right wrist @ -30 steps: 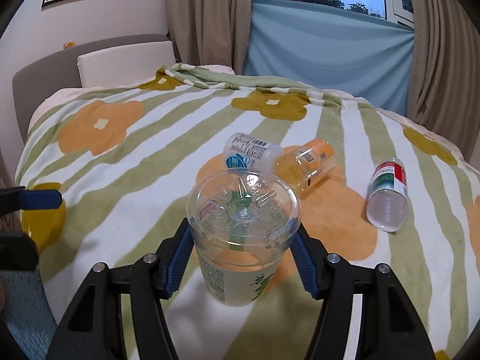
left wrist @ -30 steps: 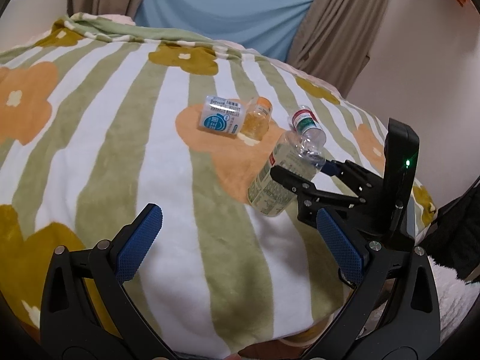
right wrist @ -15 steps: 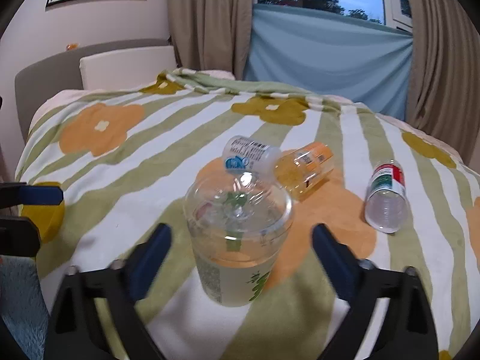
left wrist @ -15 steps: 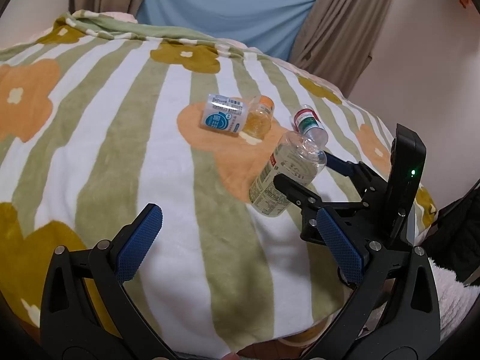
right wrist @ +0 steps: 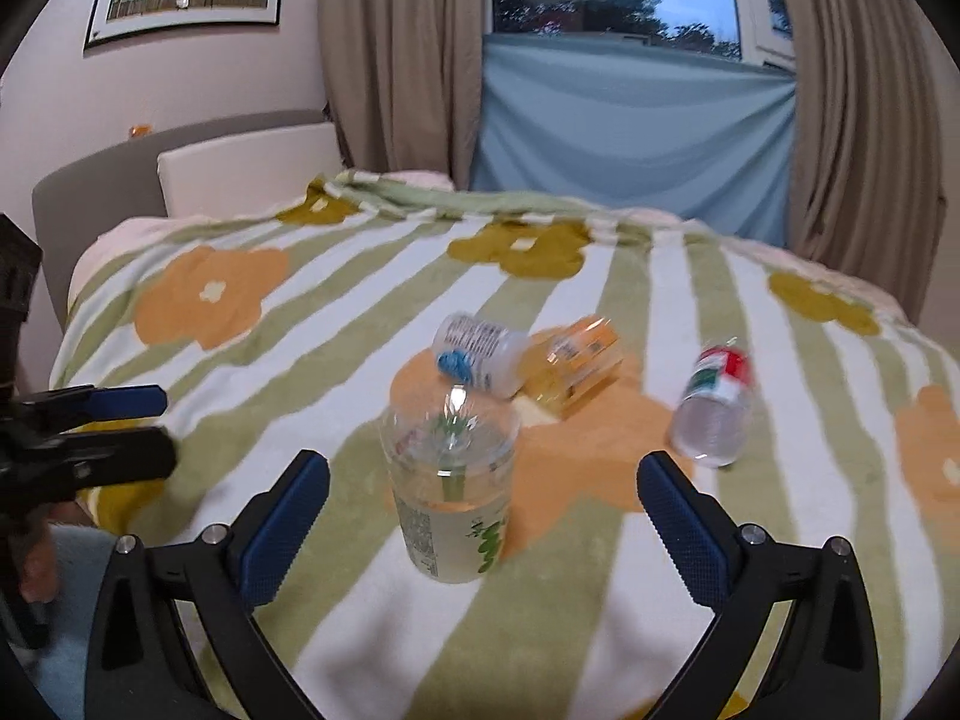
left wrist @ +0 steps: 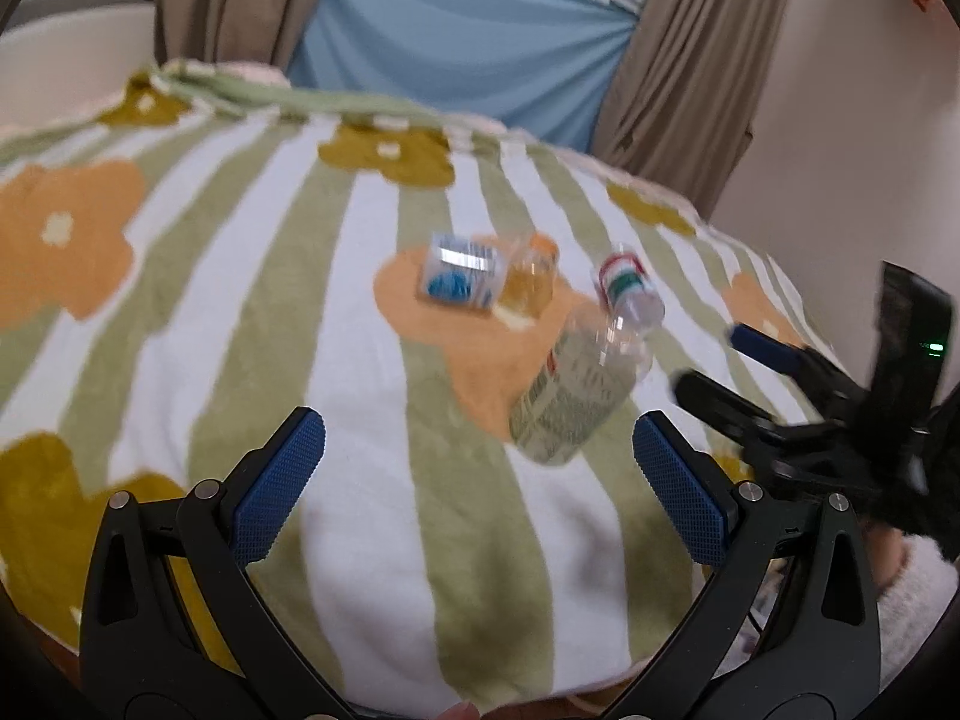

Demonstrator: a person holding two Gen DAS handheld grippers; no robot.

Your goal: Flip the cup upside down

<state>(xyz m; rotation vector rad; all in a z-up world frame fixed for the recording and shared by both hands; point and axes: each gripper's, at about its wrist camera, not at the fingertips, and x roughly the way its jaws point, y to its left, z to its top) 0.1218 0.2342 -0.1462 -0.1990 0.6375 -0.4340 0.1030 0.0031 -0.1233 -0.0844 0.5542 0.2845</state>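
A clear plastic cup (right wrist: 451,486) with green print stands upside down on the striped flower blanket (right wrist: 660,612), its base on top. It also shows in the left wrist view (left wrist: 576,390). My right gripper (right wrist: 483,531) is open and empty, with the cup standing free just beyond its blue pads (right wrist: 681,525). My left gripper (left wrist: 477,489) is open and empty, to the cup's left over the blanket (left wrist: 384,540). The right gripper shows at the right in the left wrist view (left wrist: 714,372).
Three other cups lie on their sides behind: one with a blue label (right wrist: 477,354), an orange one (right wrist: 573,360), one with a red and green band (right wrist: 714,402). The blanket's front edge is near me. Curtains and a window are behind.
My right gripper has opened and let go of the cup, then drawn back from it. The cup stays standing upside down. Both views have shifted back and up.
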